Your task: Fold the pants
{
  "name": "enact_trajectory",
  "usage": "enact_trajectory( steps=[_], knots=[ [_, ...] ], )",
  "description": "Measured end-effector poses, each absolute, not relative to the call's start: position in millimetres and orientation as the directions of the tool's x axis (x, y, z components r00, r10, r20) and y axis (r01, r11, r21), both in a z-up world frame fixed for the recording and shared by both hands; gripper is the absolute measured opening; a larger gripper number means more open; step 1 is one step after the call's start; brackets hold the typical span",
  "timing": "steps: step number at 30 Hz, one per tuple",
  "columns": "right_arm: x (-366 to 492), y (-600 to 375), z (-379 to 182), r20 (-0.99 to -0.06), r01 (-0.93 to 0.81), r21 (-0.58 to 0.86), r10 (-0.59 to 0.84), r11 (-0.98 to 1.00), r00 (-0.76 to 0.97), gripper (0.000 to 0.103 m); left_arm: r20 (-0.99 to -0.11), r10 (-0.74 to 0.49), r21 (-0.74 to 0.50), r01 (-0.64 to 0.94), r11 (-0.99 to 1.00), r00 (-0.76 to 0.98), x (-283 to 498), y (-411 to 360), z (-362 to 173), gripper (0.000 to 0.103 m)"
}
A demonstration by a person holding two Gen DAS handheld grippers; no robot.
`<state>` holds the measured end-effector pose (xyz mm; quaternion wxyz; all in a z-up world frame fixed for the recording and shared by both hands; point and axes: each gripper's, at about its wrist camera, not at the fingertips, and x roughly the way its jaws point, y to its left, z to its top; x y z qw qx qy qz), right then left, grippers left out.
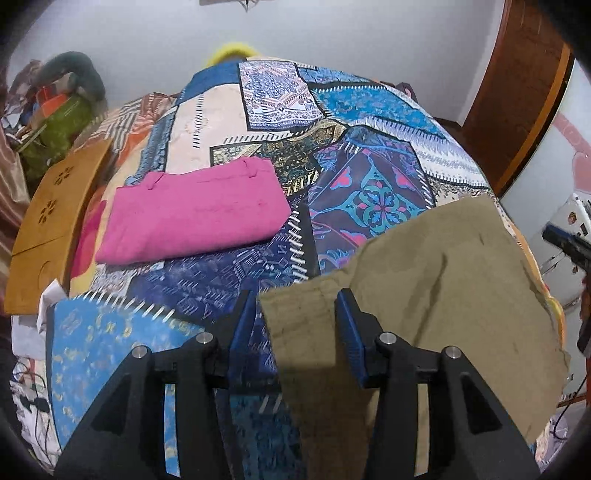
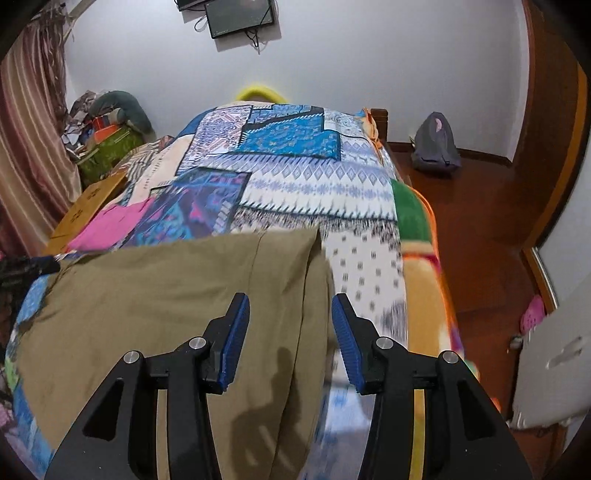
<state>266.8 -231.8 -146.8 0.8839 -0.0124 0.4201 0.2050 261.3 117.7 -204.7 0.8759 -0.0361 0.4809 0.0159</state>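
Khaki pants [image 1: 443, 280] lie spread on the patterned bedspread [image 1: 369, 177]; they also show in the right wrist view [image 2: 166, 295]. My left gripper [image 1: 295, 332] is open, its jaws wide apart over the pants' left edge, holding nothing. My right gripper [image 2: 288, 328] is open over the pants' right edge, holding nothing. Folded pink pants [image 1: 195, 210] lie on the bed to the far left, also seen in the right wrist view [image 2: 110, 225].
A wooden board [image 1: 55, 218] leans at the bed's left side. Clutter and a green bag [image 1: 62, 125] stand in the left corner. A grey backpack [image 2: 436, 144] sits on the wooden floor [image 2: 487, 229] right of the bed. A monitor [image 2: 240, 16] hangs on the wall.
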Motion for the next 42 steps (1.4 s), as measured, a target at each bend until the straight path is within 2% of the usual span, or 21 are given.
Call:
enact_trajectory(
  steps=[3, 10, 17, 19, 20, 21, 24, 30, 34, 40, 42],
  knots=[
    [296, -227, -158, -0.762, -0.383, 0.149, 0.352, 0.912, 0.544, 0.043, -0.847, -0.009, -0.043, -0.052, 0.998, 0.532, 273, 116, -211, 0.055],
    [343, -216, -188, -0.795, -0.398, 0.181, 0.372, 0.899, 0.478, 0.043, -0.87, -0.036, -0.075, -0.059, 0.995, 0.492, 290, 120, -232, 0.056],
    [364, -213, -213, -0.806, -0.405, 0.277, 0.44, 0.871, 0.396, 0.043, -0.873, -0.045, -0.083, -0.056, 0.995, 0.485, 292, 120, -240, 0.057],
    [364, -212, -216, -0.809, -0.412, 0.28, 0.444, 0.867, 0.385, 0.034, -0.874, -0.041, -0.077, -0.055, 0.996, 0.484, 292, 120, -241, 0.057],
    [363, -210, -216, -0.814, -0.414, 0.267, 0.434, 0.87, 0.387, 0.019, -0.874, -0.037, -0.073, -0.056, 0.996, 0.484, 293, 119, -241, 0.057],
    [362, -209, -215, -0.814, -0.413, 0.25, 0.421, 0.876, 0.4, 0.011, -0.874, -0.032, -0.068, -0.057, 0.996, 0.485, 292, 119, -241, 0.057],
    [356, -206, -210, -0.805, -0.432, 0.197, 0.397, 0.88, 0.44, 0.008, -0.871, -0.005, -0.043, -0.067, 0.997, 0.49, 291, 116, -242, 0.058],
    [349, -197, -201, -0.792, -0.45, -0.009, 0.268, 0.893, 0.548, 0.006, -0.868, 0.024, -0.02, -0.083, 0.996, 0.497, 290, 114, -245, 0.062],
    [355, -198, -203, -0.806, -0.451, -0.049, 0.232, 0.891, 0.545, 0.006, -0.868, 0.019, -0.028, -0.087, 0.996, 0.496, 290, 115, -246, 0.063],
    [352, -199, -197, -0.806, -0.405, -0.134, 0.138, 0.904, 0.575, 0.006, -0.863, 0.056, 0.024, -0.07, 0.997, 0.502, 290, 111, -235, 0.063],
    [345, -204, -185, -0.793, -0.395, -0.118, 0.153, 0.911, 0.59, 0.009, -0.852, 0.056, 0.025, -0.067, 0.997, 0.521, 288, 111, -223, 0.062]
  ],
)
